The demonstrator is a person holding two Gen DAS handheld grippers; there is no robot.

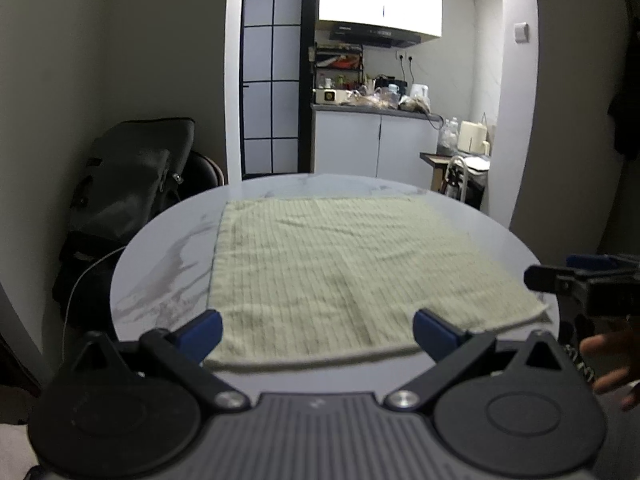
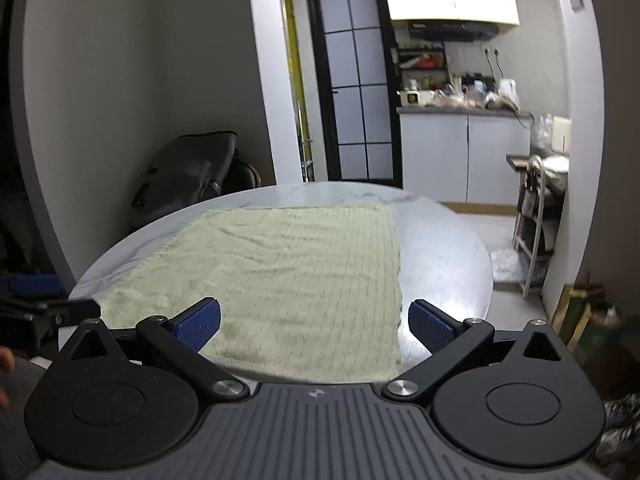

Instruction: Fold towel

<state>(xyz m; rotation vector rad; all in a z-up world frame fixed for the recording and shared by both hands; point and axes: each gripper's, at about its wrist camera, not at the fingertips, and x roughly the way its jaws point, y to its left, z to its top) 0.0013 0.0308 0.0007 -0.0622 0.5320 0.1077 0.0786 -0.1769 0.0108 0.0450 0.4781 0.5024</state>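
Observation:
A pale green ribbed towel (image 1: 340,272) lies spread flat on a round white marble table (image 1: 168,264). It also shows in the right wrist view (image 2: 288,272) on the table (image 2: 440,264). My left gripper (image 1: 318,330) is open and empty, held just above the towel's near edge towards its left corner. My right gripper (image 2: 314,326) is open and empty above the towel's near right corner. The right gripper also shows at the right edge of the left wrist view (image 1: 560,276).
A dark bag (image 1: 132,184) rests on a chair left of the table. Behind the table stand a black-framed glass door (image 1: 272,80) and a kitchen counter (image 1: 376,140) crowded with items. A small cart (image 2: 536,208) stands right of the table.

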